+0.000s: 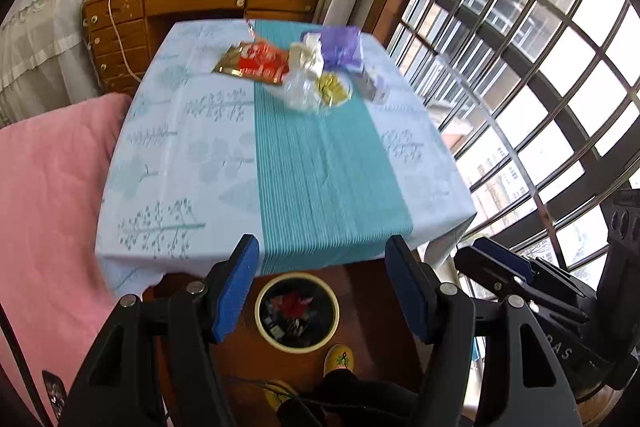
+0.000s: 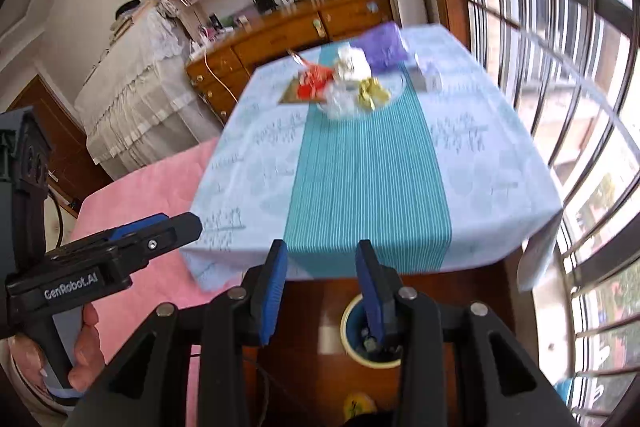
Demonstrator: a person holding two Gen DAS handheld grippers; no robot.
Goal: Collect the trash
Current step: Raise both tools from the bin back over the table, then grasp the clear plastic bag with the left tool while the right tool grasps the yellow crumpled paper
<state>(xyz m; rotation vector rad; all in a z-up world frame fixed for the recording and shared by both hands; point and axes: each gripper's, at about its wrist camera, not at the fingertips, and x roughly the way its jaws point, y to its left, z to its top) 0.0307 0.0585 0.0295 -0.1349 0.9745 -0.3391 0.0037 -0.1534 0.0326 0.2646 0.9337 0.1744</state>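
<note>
While both grippers hang above the near edge of the desk (image 1: pixel 192 131), neither one carries anything: the left gripper (image 1: pixel 322 291) has its blue jaws spread wide and empty, and the right gripper (image 2: pixel 321 285) has its jaws parted more narrowly, also with nothing between them. The trash sits bunched at the far end of the cloth, upper centre of the frame: a red and gold wrapper (image 1: pixel 256 63), a crumpled white paper (image 1: pixel 308 57), a purple bag (image 1: pixel 344 45), clear plastic (image 1: pixel 298 91) and a yellow scrap (image 1: pixel 332 89). Down on the floor, at bottom centre, stands a round bin (image 1: pixel 297 311) with rubbish already inside it. A pink bed (image 1: pixel 52 187) fills the left side.
</note>
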